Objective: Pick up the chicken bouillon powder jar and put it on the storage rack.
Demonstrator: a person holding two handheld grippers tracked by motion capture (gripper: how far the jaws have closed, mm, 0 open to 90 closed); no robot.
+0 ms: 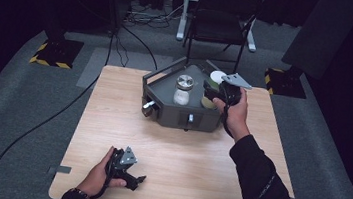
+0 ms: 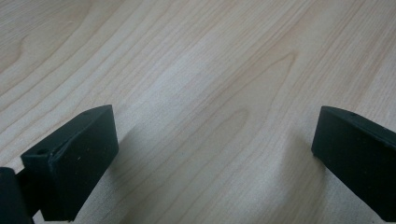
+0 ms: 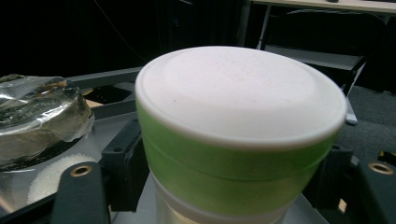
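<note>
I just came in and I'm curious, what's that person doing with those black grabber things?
The right gripper has its jaws around a green jar with a white lid, which stands in a dark tray beside a glass jar. The left gripper rests open on the wooden table, holding nothing.

Pale matt wood-grain table, dark matt metal tray, glass jar, smooth white plastic-looking lid

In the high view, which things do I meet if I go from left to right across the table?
Left gripper low on the table → small grey knob on the tray's front corner → glass jar with metal lid → green container with white lid, with the right gripper around it.
</note>
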